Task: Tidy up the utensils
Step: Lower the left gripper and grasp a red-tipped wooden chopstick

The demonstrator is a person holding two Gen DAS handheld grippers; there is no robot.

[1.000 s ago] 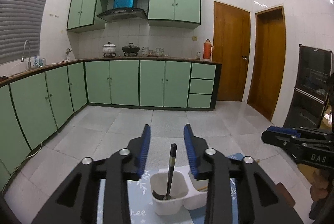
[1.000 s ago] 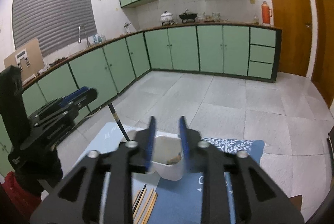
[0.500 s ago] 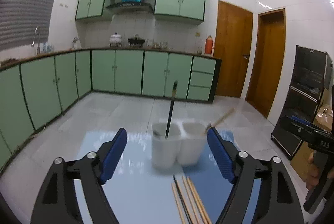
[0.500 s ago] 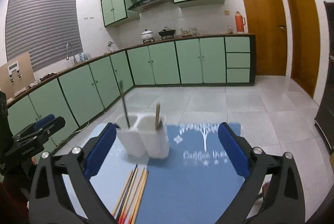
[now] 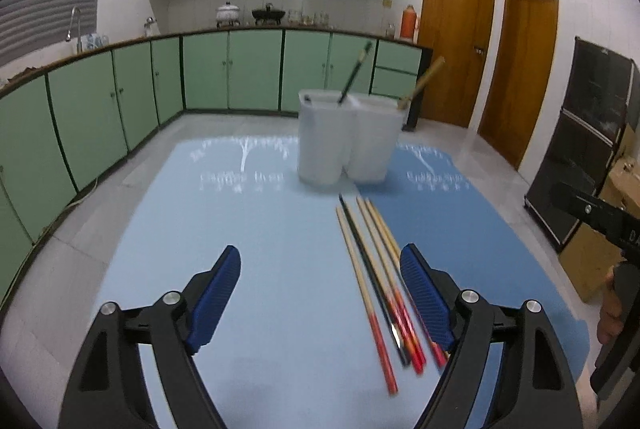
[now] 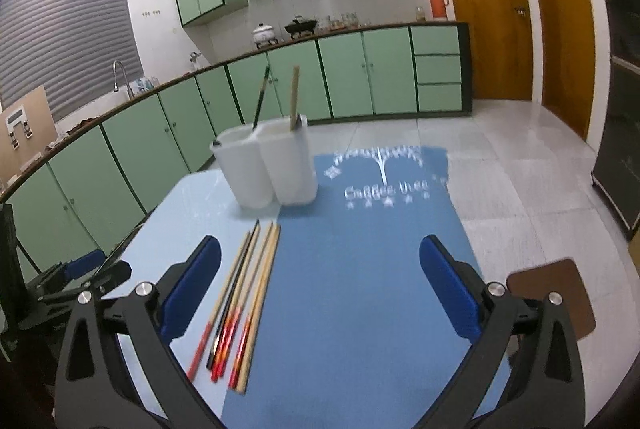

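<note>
both grippers have drawn back and down from the white two-compartment holder [image 5: 346,139] since a second ago, and their jaws have just been opening wide with nothing between them. back then they sat close over the holder's rim; now the holder stands well ahead of them, toward the far end of the mats.

a black chopstick [image 5: 355,73] leans in the holder's left compartment and a pale wooden chopstick [image 5: 422,81] leans in its right one. the holder straddles the seam where the light blue mat [image 5: 240,249] meets the darker blue mat [image 6: 360,289].

in front of the holder a loose bundle of chopsticks [image 5: 378,281] lies flat along that seam, mostly pale wood with red ends plus one black stick, roughly parallel and touching one another.

the left gripper [image 5: 320,297] hovers above the light blue mat, fingers spread; its right finger [image 5: 424,299] overlaps the red ends of the bundle in view, though contact cannot be told. the right gripper [image 6: 320,289] hovers above the darker mat, fingers spread wide; the bundle runs just beside its left finger [image 6: 192,285].

green cabinets [image 5: 240,69] line the walls behind, and two wooden doors [image 5: 456,41] stand at the right.
</note>
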